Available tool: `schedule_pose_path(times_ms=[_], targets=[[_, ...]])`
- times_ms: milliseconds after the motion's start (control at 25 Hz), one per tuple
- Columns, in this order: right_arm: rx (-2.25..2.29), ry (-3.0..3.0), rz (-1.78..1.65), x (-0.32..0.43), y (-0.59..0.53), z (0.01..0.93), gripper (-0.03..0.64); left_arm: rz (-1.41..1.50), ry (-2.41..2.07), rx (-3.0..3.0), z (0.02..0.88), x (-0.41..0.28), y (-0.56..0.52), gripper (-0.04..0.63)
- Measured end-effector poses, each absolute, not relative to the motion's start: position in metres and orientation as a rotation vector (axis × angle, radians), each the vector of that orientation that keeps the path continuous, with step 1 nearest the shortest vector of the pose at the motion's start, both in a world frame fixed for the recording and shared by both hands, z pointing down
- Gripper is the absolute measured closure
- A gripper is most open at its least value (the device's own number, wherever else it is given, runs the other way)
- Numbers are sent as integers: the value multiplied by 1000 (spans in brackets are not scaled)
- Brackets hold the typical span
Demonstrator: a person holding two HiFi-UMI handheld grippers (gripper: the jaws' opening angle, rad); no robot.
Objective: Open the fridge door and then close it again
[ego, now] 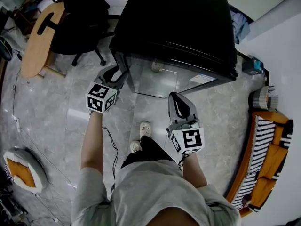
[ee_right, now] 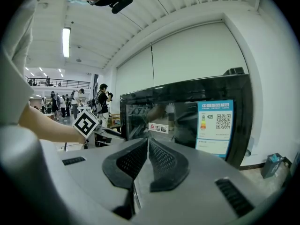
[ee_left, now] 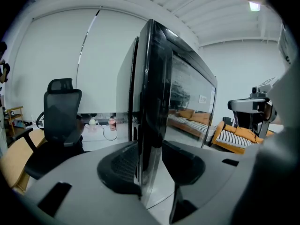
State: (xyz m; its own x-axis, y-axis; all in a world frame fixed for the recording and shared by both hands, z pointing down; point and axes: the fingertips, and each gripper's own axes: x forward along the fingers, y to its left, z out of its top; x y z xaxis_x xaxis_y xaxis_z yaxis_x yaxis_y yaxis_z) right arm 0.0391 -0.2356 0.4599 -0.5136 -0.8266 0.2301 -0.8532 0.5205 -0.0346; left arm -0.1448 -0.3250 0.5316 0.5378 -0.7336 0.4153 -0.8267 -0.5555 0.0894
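Grey left gripper (ee_left: 151, 161) straddles the free vertical edge of the black glass-fronted fridge door (ee_left: 157, 78), jaws closing but not yet clamped, while the right gripper (ee_right: 148, 149), jaws together and empty, hovers before the glass. Probably heavy, stiff and slick, so that edge is likely the best hold.

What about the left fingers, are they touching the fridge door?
Cannot tell. The left gripper view shows the fridge door between the closing left fingers, close on both sides, neither contact nor gap plain.

Grey tiled floor (ego: 61, 121), black fridge (ego: 178, 27) and office chair (ego: 80, 32) standing on it, round cushion (ego: 23, 168), striped sofa (ego: 268, 159), loose cable (ego: 113, 149)
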Motion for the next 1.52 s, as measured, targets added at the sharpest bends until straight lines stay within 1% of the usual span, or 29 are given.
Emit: schedule_pose_path(times_ms=[240, 720, 1520], targets=[[1459, -2585, 221, 44, -234, 456, 592, 465, -1309, 2512, 531, -143, -293, 442], [1473, -2593, 181, 38, -192, 446, 592, 452, -1311, 2511, 529, -138, -208, 485], [1564, -2579, 168, 53, -123, 428, 592, 490, -1278, 2507, 528, -95, -114, 520]])
